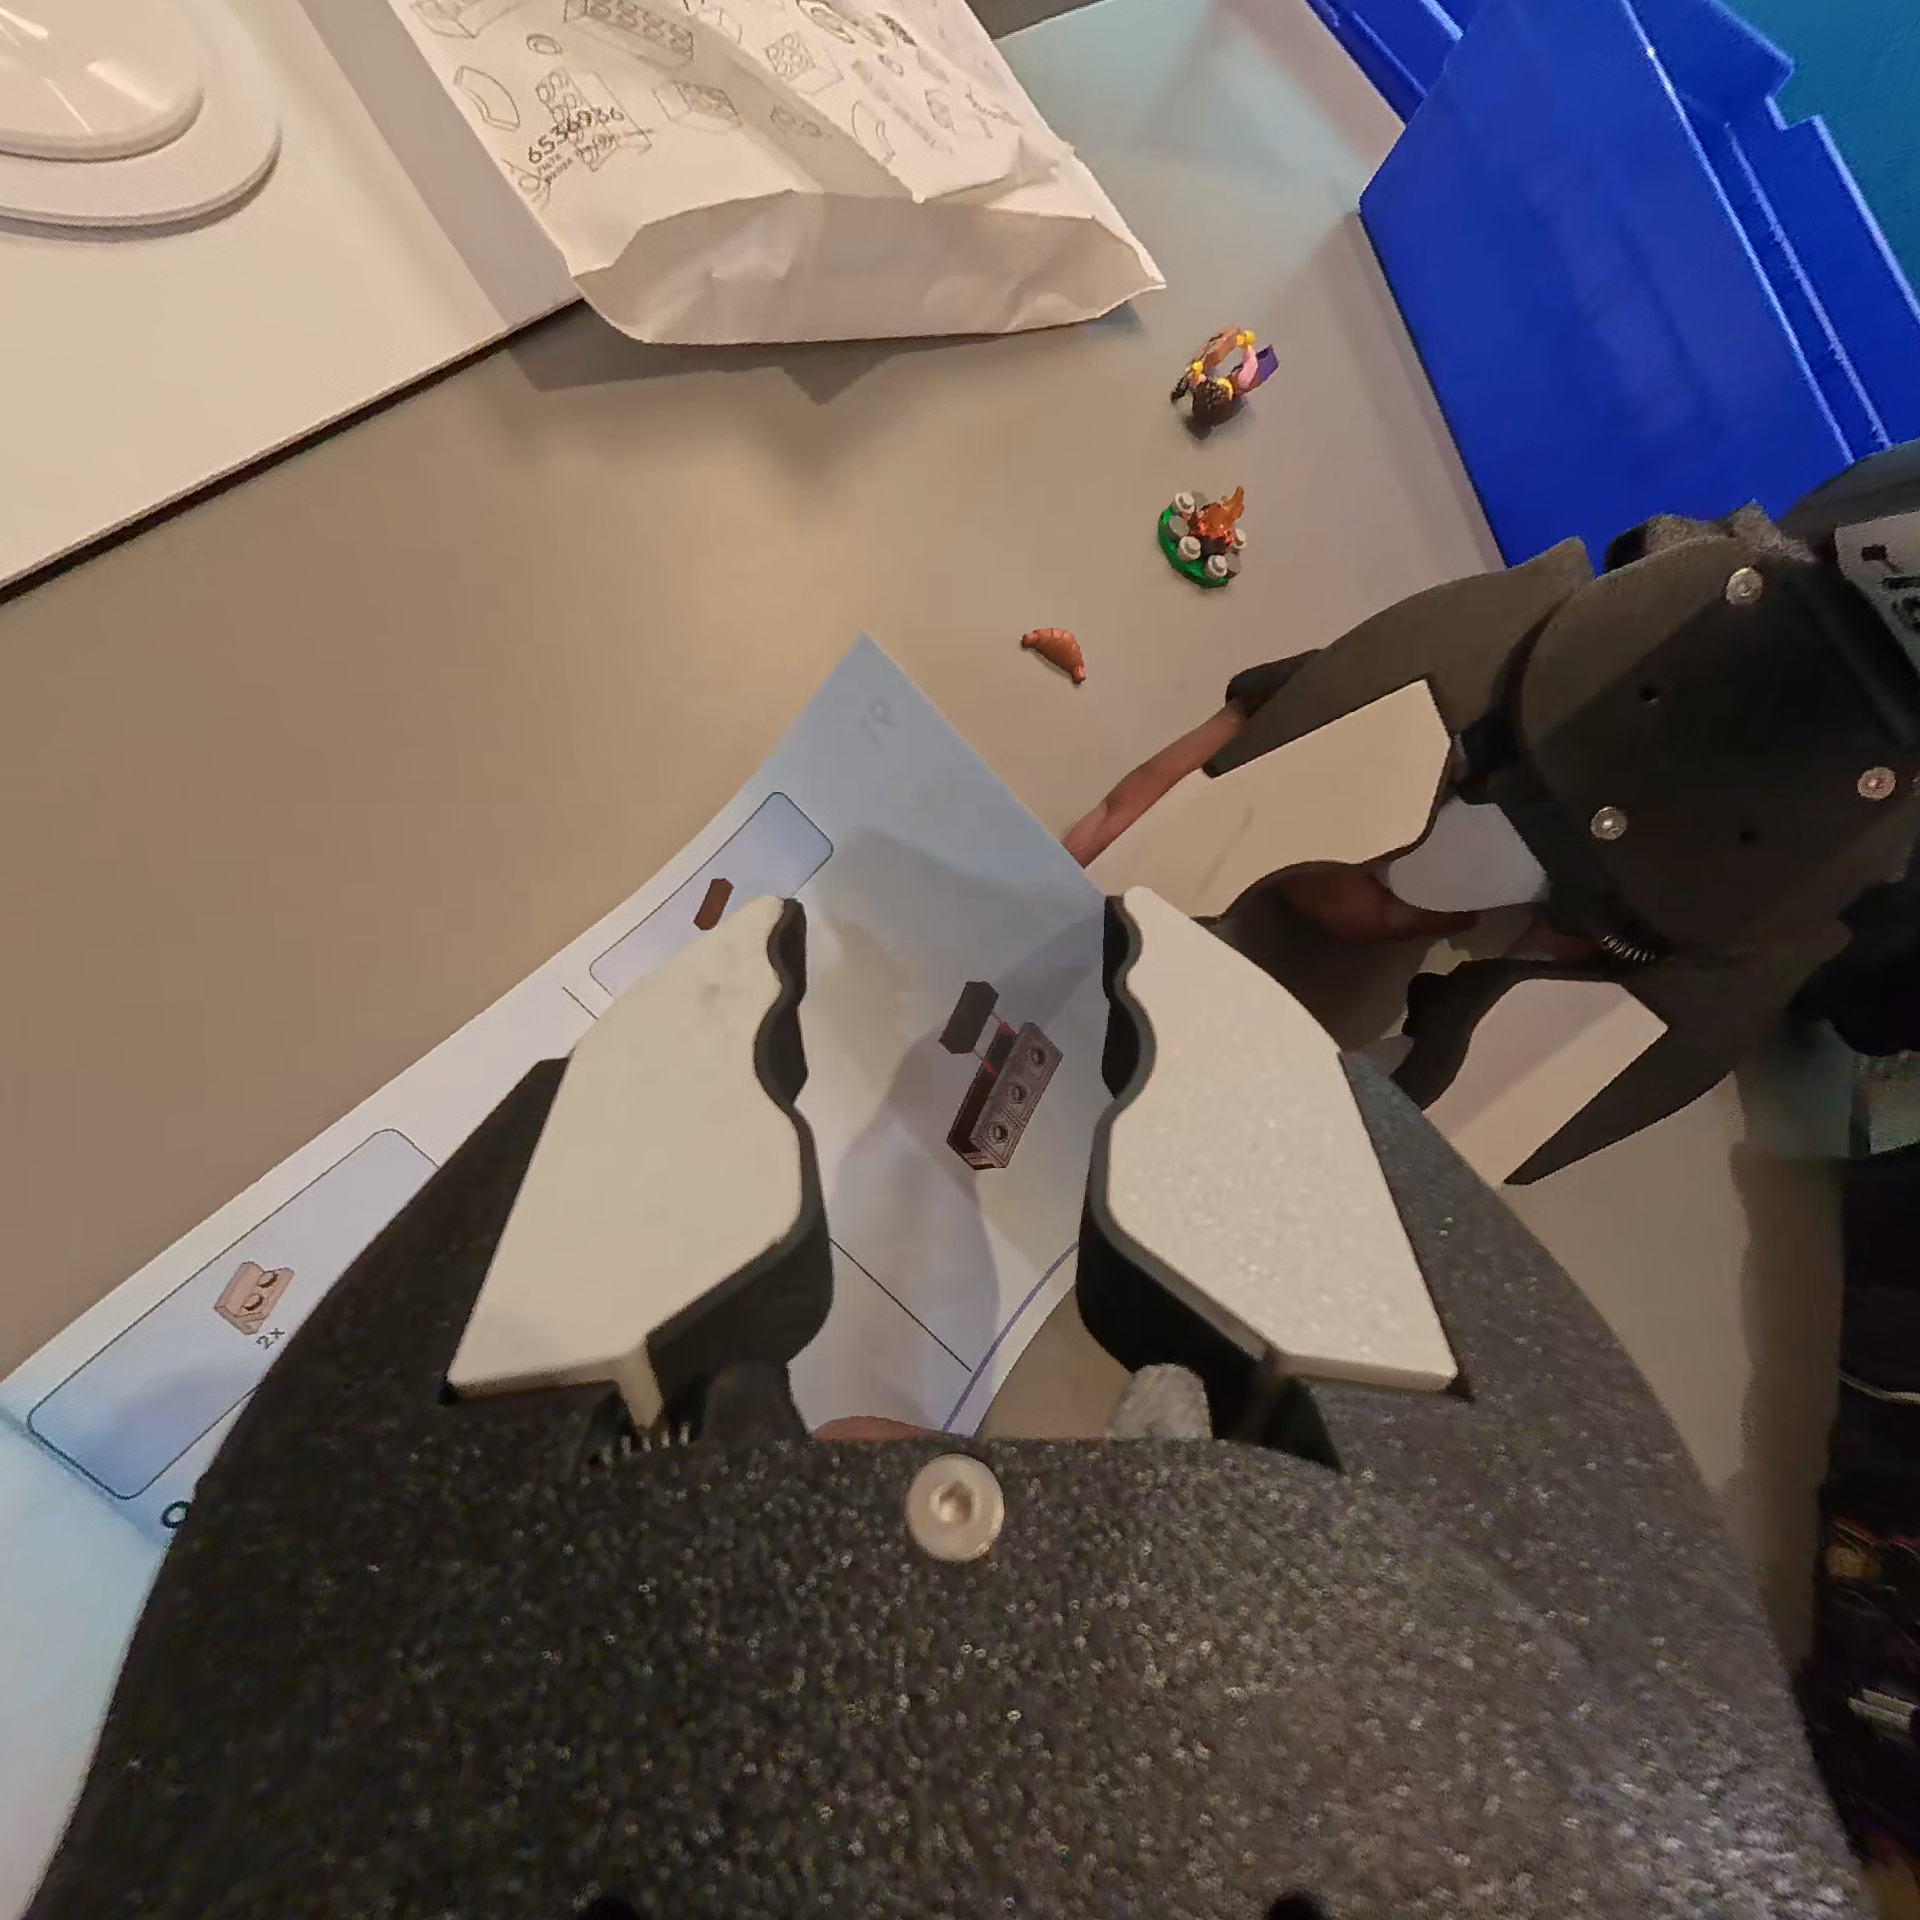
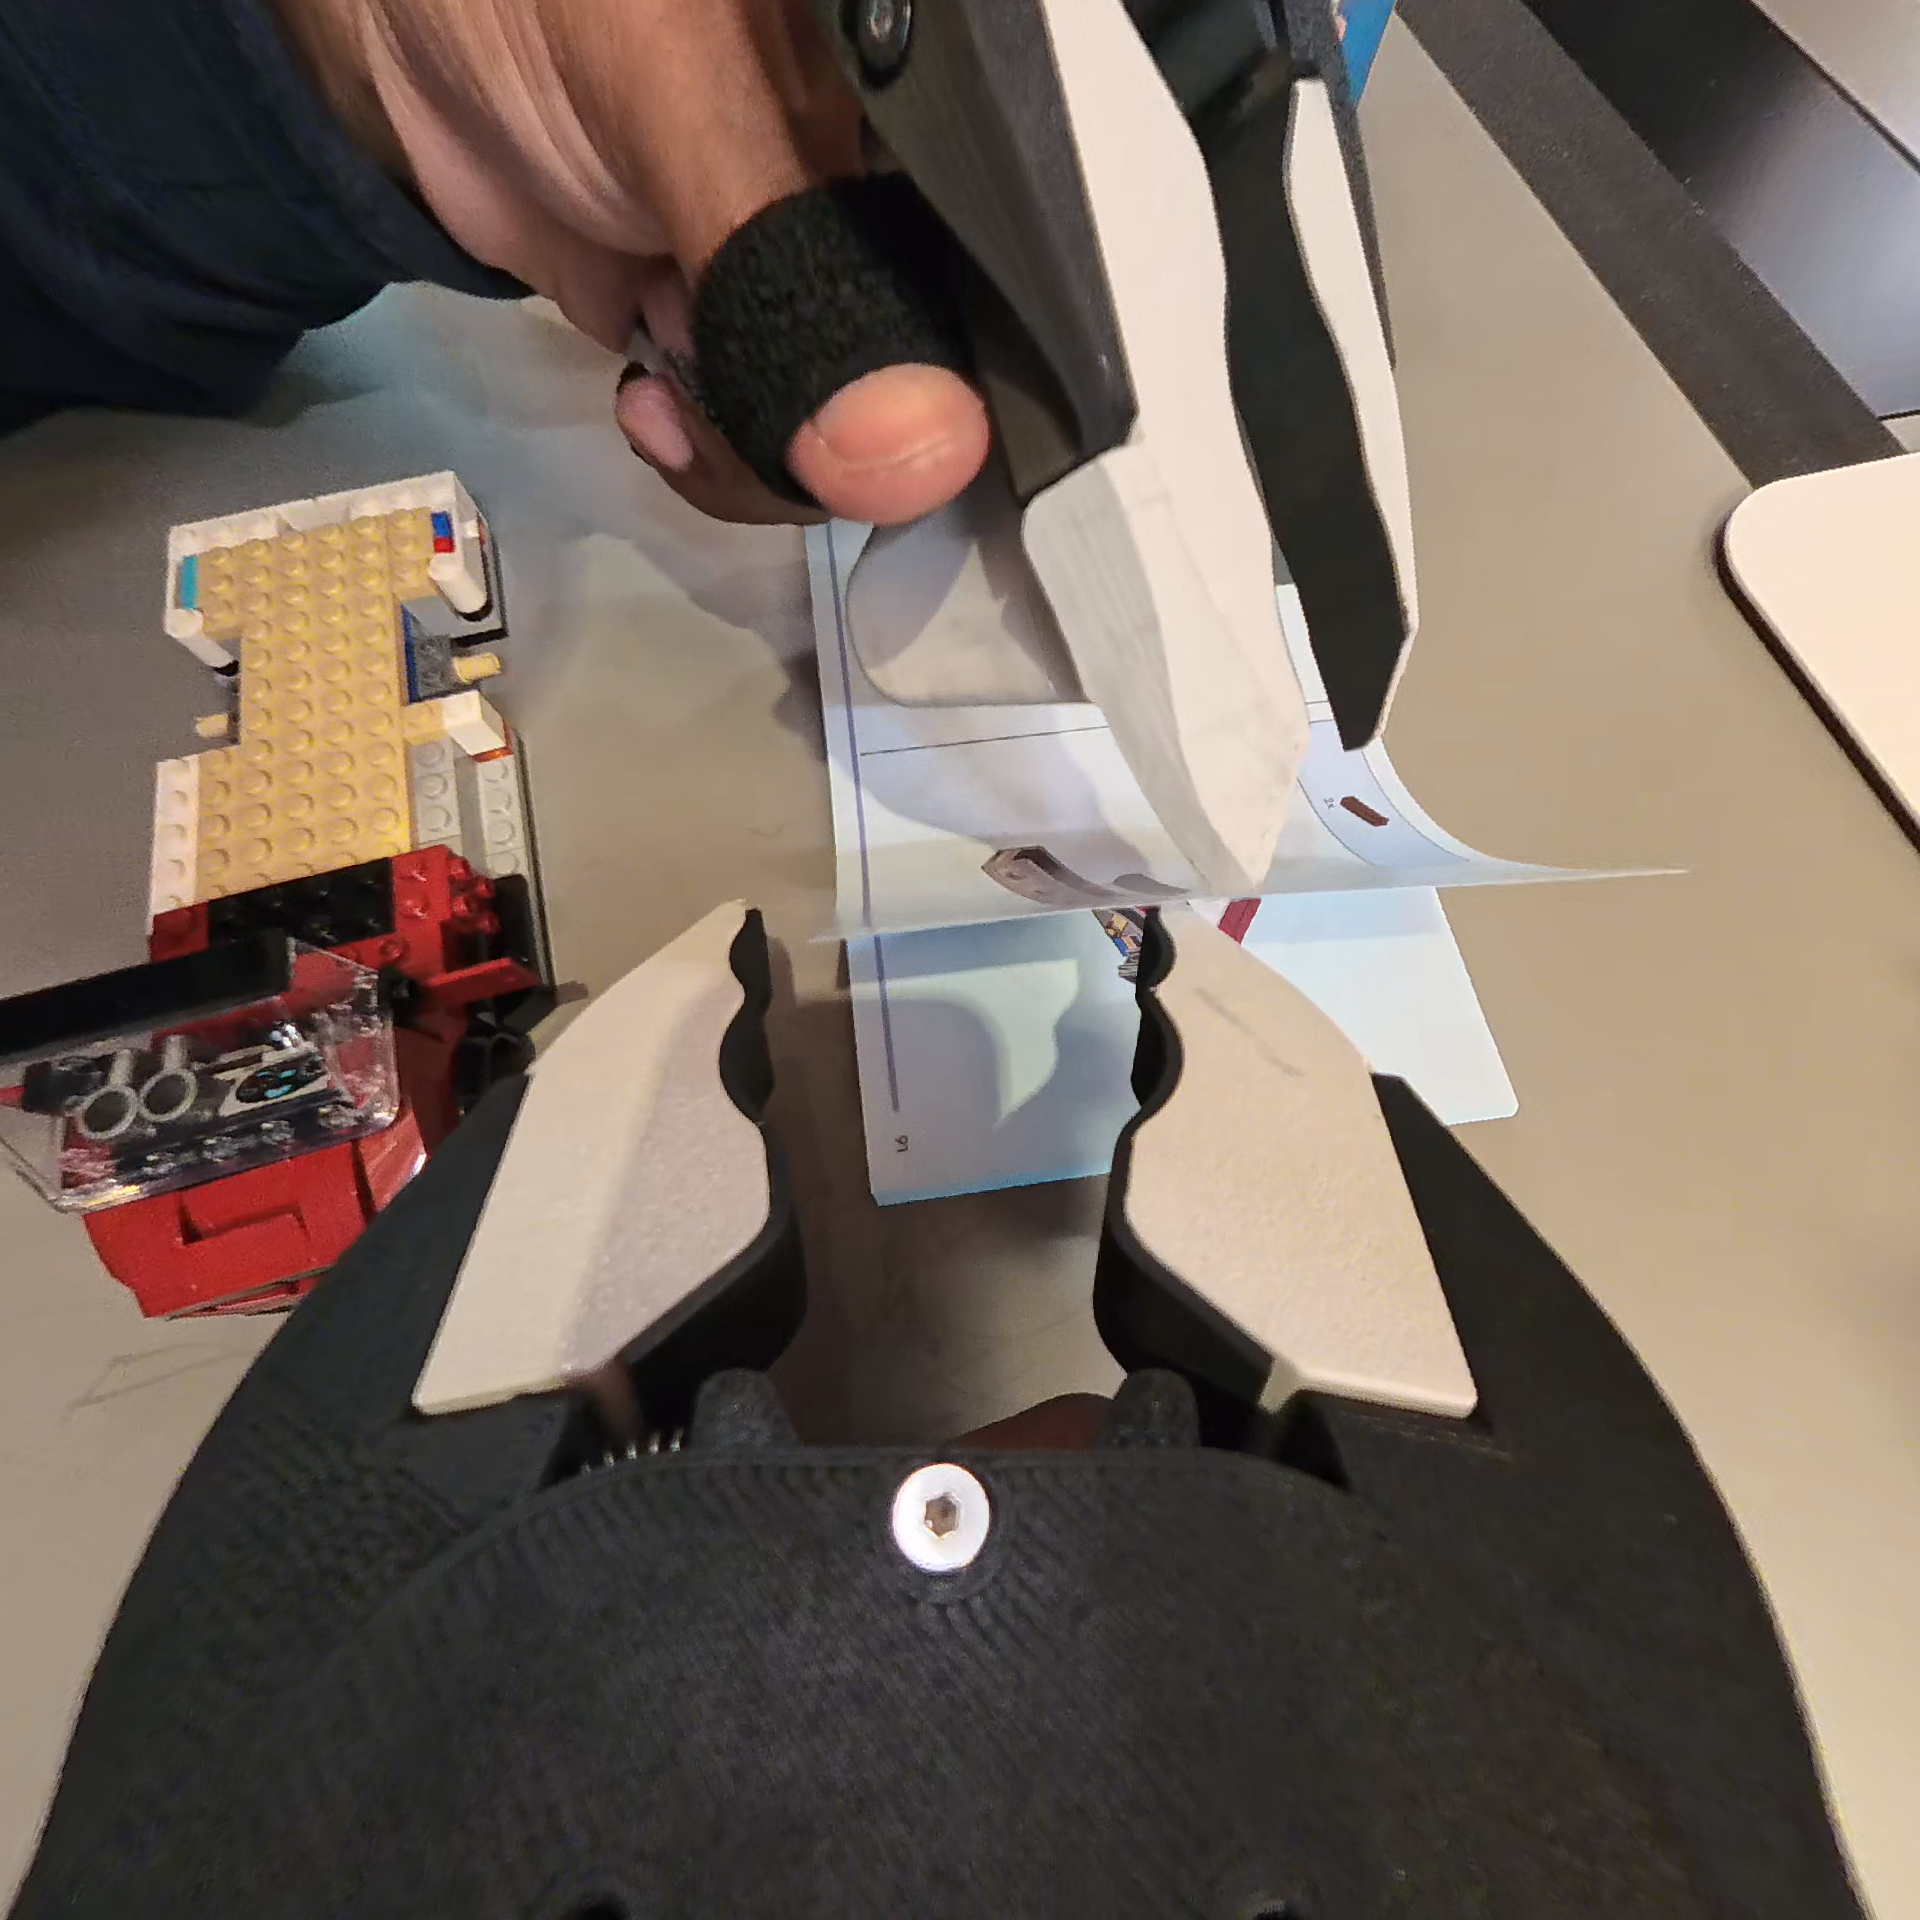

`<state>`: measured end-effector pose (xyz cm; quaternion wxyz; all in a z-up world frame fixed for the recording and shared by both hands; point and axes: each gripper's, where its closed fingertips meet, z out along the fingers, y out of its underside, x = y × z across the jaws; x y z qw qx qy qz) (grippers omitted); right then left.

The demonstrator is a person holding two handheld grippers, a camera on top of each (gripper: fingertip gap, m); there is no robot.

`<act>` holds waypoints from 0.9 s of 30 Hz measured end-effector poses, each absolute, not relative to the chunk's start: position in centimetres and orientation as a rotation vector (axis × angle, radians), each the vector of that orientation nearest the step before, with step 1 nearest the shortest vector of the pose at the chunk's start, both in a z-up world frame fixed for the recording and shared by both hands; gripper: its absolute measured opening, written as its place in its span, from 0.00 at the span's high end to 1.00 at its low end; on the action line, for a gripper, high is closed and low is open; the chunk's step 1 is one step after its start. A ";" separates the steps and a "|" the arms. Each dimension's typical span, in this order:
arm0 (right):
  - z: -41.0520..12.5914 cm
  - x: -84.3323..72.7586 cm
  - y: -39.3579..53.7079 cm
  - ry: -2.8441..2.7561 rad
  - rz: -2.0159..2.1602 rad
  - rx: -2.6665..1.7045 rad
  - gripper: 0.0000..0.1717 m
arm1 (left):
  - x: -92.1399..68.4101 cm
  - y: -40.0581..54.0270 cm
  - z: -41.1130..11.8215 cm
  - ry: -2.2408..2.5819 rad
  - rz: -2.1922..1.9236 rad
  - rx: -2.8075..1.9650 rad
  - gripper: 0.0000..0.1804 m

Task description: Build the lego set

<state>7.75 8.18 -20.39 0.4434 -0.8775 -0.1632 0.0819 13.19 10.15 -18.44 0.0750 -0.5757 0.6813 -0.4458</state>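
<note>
Booklet page (image 2: 1455, 862) is lifting off the desk (image 2: 1662, 1039), with the left hand-held gripper (image 2: 1314, 790) spread over it; the right hand-held gripper (image 2: 951, 951) is hovering spread beside it, grasping nothing.

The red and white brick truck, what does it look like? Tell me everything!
The truck, seen in the right wrist view, is a half-built toy-brick model standing on the grey table, left of the booklet. Its front is red with a clear plastic windscreen; behind that comes a tan studded floor edged with white and grey bricks, plus black pieces. Neither hand-held gripper touches it.
</note>
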 end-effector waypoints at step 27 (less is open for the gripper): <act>-20.8 8.1 8.0 -0.402 0.195 -2.207 0.60 | 13.2 10.3 -18.9 2.056 -1.319 -1.740 0.70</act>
